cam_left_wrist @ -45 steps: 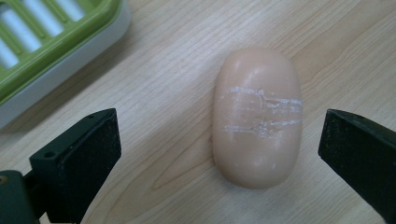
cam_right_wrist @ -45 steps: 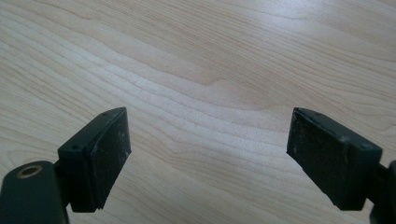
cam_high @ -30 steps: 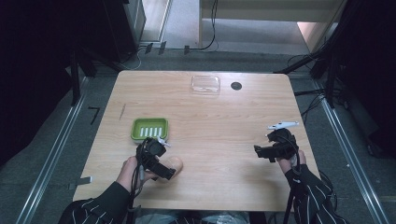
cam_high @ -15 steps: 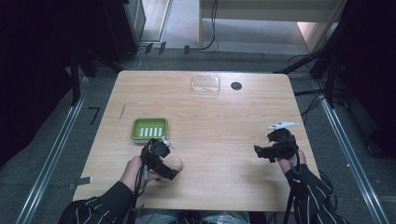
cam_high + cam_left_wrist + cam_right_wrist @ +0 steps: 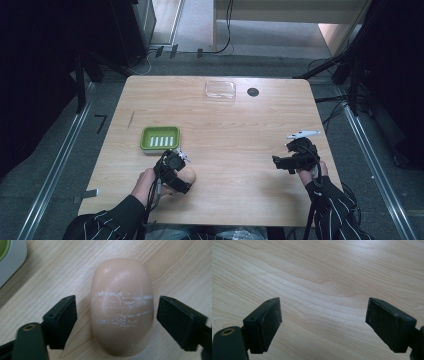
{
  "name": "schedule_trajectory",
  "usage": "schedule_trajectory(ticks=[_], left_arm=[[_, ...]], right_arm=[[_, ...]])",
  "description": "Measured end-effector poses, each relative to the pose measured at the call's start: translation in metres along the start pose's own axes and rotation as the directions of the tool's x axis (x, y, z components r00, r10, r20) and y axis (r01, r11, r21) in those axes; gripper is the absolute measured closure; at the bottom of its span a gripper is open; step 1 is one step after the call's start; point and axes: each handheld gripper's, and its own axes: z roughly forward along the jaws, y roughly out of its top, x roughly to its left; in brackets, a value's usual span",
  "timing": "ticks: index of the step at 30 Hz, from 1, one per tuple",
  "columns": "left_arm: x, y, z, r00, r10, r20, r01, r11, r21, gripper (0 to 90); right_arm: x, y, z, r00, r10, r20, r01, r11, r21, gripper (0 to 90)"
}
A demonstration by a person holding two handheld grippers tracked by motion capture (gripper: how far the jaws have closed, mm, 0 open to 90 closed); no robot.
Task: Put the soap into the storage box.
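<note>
Now, one wooden table [image 5: 235,130], two grippers, and three loose things on the boards. At about eight o'clock from the table's middle lies one bar of peach-coloured soap [image 5: 122,307], rounded and oblong, flat on the wood. Across its top I count three whitish scuff lines, roughly parallel, running side to side. The left gripper [image 5: 116,323] sits right over it, jaws spread wide, one black pad on either side of the bar, a sliver of wood showing between each pad and the soap, so nothing is gripped. In the high view that gripper [image 5: 176,169] covers most of the soap, with a peach edge peeking out at its three o'clock side.

Just beyond, at ten o'clock from the centre, one green soap dish [image 5: 160,138], squarish with rounded corners, five pale slots in a row across its floor. Its pale outer rim [image 5: 12,257] also cuts into the left gripper view at the eleven o'clock corner, near the soap but not touching it.

Over at four o'clock, the right gripper [image 5: 280,162] rests near the table's edge, a white piece sticking out at its far side. Its own view has both jaws [image 5: 323,322] parted wide with bare wood grain between them, holding nothing.

At twelve o'clock, near the far edge, one clear plastic lid or tray [image 5: 220,90], and just beside it at its three o'clock one small dark round disc [image 5: 253,92]; whether it is a hole or a cap I cannot tell. Both sleeves are dark with thin pale stripes.
</note>
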Motion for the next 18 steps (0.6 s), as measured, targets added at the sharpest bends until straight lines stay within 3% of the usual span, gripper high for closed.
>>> schedule_trajectory(ticks=[18], left_arm=[[-0.0018, -0.0013, 0.0058, 0.9993, 0.03, 0.021, -0.03, 0.9994, 0.018, 31.5]], right_arm=[[-0.0004, -0.0003, -0.0001, 1.0, -0.001, -0.005, 0.001, 1.0, 0.001, 14.1]])
